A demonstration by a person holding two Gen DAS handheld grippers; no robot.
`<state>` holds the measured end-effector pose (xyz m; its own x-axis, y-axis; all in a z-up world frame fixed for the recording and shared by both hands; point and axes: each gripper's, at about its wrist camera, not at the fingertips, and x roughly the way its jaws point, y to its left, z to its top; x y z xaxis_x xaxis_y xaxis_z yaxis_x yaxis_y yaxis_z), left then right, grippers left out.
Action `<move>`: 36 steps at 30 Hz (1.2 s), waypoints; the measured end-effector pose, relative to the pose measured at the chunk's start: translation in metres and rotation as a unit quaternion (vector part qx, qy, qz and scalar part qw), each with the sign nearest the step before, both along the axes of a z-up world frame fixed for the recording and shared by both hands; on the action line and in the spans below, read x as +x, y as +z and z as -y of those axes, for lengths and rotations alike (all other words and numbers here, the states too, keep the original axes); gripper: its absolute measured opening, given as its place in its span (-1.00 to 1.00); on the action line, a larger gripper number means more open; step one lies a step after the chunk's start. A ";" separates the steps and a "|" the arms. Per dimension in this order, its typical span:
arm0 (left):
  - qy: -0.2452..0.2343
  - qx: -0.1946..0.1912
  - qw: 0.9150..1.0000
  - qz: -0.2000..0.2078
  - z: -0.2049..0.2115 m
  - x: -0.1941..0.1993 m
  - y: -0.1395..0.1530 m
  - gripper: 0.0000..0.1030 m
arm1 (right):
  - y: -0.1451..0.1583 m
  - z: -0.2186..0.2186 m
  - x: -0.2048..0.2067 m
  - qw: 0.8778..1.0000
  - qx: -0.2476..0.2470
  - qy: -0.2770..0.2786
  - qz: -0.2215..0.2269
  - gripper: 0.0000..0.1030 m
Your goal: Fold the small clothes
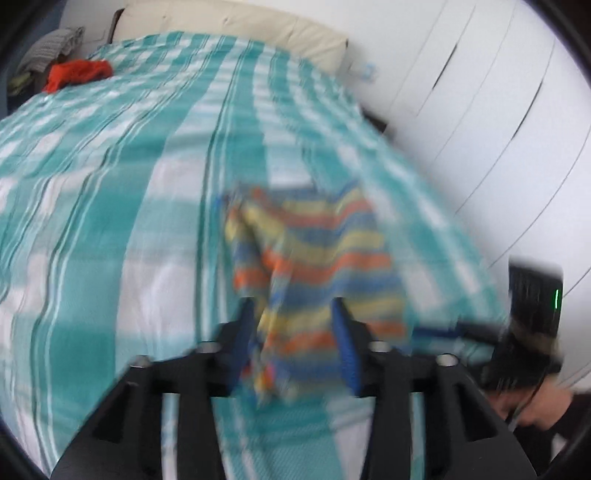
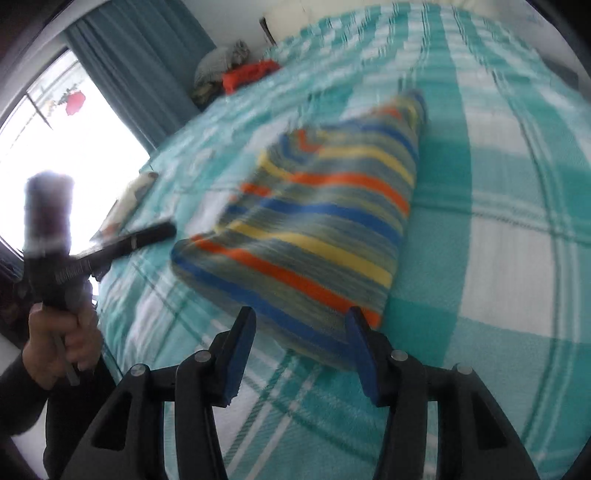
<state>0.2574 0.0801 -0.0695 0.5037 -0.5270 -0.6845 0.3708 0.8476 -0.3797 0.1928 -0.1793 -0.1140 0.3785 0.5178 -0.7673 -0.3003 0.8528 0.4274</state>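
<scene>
A small striped garment in blue, orange and yellow lies on a teal and white checked bedspread. In the left wrist view my left gripper stands open, and the garment's near edge hangs bunched between its fingers. In the right wrist view the same garment lies folded over in a rough wedge. My right gripper is open, its fingers on either side of the garment's near corner. Both views are motion-blurred.
A red garment and a grey one lie at the bed's far corner, also seen in the right wrist view. White wardrobe doors stand right of the bed. A window with teal curtain is left. A cream pillow lies at the head.
</scene>
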 end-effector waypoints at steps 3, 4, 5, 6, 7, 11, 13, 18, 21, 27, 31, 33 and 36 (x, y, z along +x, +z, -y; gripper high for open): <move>-0.009 0.005 0.999 -0.049 0.020 0.051 -0.011 -0.04 | 0.013 0.001 -0.012 1.000 0.001 0.001 0.020 -0.01; -0.007 0.015 0.997 -0.070 0.027 0.069 -0.021 -0.04 | 0.016 0.000 -0.016 1.000 0.005 0.000 0.022 -0.01; -0.008 0.020 0.996 -0.090 0.033 0.085 -0.032 -0.05 | 0.018 -0.001 -0.019 1.000 0.007 0.000 0.024 -0.01; -0.008 0.022 0.994 -0.103 0.036 0.094 -0.039 -0.16 | 0.020 -0.001 -0.024 1.000 0.007 0.000 0.028 -0.01; -0.008 0.026 0.993 -0.116 0.040 0.105 -0.047 -0.34 | 0.023 -0.003 -0.026 1.000 0.005 0.002 0.030 -0.01; 0.009 0.047 0.996 -0.080 0.040 0.110 -0.041 -0.95 | 0.023 -0.005 -0.040 0.999 -0.019 0.009 0.045 -0.01; 0.039 0.045 0.996 -0.067 0.023 0.111 -0.041 -0.95 | 0.024 0.002 -0.049 0.998 -0.029 0.005 0.052 -0.01; 0.030 0.054 0.994 -0.089 0.015 0.106 -0.065 -0.87 | 0.003 0.014 -0.044 1.000 -0.022 -0.008 0.012 -0.01; 0.047 0.031 0.995 -0.078 -0.001 0.092 -0.048 -0.19 | -0.008 0.014 -0.035 0.999 -0.033 -0.008 -0.011 -0.01; 0.029 0.014 0.996 -0.088 -0.002 0.085 -0.049 0.83 | 0.015 0.038 0.014 0.998 0.015 -0.066 0.018 0.50; -0.007 0.034 0.991 -0.132 0.024 0.090 -0.080 0.42 | -0.019 0.051 0.084 0.988 0.109 -0.102 -0.043 0.47; -0.028 0.016 0.990 -0.140 0.039 0.087 -0.087 -0.35 | -0.054 0.043 0.107 0.977 0.157 -0.104 -0.096 0.23; -0.012 0.003 0.990 -0.144 0.038 0.085 -0.089 -0.68 | -0.062 0.012 0.112 0.990 0.094 -0.077 -0.074 -0.38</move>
<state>0.3426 0.0423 -0.1583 0.2744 -0.5329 -0.8004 0.2686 0.8417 -0.4683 0.3045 -0.1915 -0.1757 0.3544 0.6013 -0.7161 -0.0953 0.7850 0.6121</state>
